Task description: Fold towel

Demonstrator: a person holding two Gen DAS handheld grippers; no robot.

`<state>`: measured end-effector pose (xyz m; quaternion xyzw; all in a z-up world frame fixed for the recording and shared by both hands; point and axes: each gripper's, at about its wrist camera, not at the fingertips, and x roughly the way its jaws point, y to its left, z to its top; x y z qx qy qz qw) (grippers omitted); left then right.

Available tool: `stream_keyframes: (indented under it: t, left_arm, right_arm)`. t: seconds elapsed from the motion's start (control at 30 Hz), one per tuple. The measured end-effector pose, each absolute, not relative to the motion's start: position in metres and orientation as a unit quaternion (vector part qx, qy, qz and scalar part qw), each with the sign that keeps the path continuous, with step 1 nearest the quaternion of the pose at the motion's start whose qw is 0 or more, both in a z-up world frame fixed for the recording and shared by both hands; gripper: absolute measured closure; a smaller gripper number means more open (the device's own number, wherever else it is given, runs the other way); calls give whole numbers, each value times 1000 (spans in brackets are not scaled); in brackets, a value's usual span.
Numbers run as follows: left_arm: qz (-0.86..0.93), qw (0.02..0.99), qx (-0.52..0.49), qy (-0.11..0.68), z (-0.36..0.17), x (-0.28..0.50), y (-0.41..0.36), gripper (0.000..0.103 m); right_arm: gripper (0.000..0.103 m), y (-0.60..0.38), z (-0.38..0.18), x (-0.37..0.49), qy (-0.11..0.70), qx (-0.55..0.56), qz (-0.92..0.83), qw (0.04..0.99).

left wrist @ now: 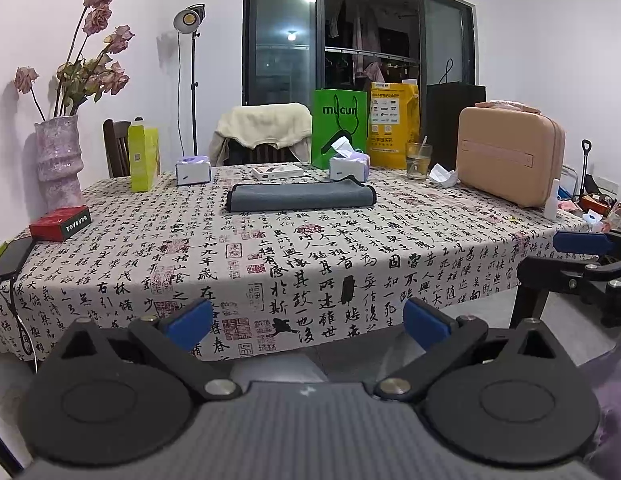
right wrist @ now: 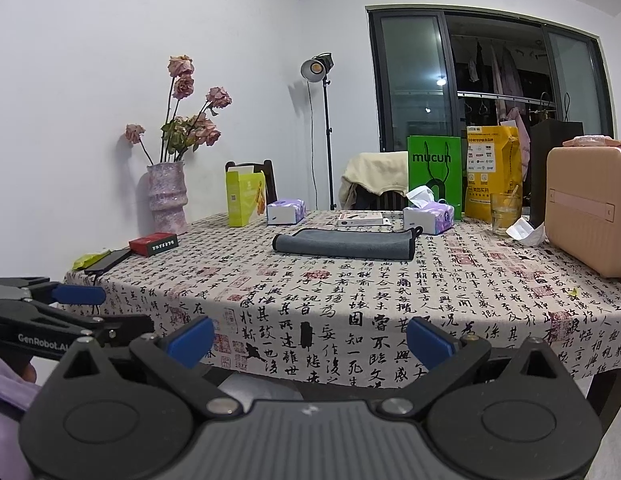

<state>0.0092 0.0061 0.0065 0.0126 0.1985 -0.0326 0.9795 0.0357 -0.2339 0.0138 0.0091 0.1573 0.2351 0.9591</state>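
Observation:
A grey towel with dark edging [left wrist: 300, 197] lies folded flat on the far middle of the table; it also shows in the right wrist view [right wrist: 344, 244]. My left gripper [left wrist: 306, 322] is open and empty, held off the table's near edge, far from the towel. My right gripper [right wrist: 308, 340] is open and empty too, also short of the near edge. The right gripper shows at the right edge of the left wrist view [left wrist: 582, 256]. The left gripper shows at the left edge of the right wrist view [right wrist: 62, 304].
The table [left wrist: 350, 256] has a calligraphy-print cloth. Around the towel stand two tissue boxes [left wrist: 193, 170] [left wrist: 349, 166], a white flat box [left wrist: 277, 171], a glass [left wrist: 417, 161], a pink case [left wrist: 510, 162], a green bag [left wrist: 339, 128], a vase [left wrist: 56, 162] and a red box [left wrist: 60, 223].

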Motion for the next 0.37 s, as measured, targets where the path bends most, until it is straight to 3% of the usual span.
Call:
stream_keyframes:
  t: [0.37]
  left_arm:
    - [-22,981,28,188,8,5,4,0]
  right_arm:
    - [0,-234,14,36,156,10,235,959]
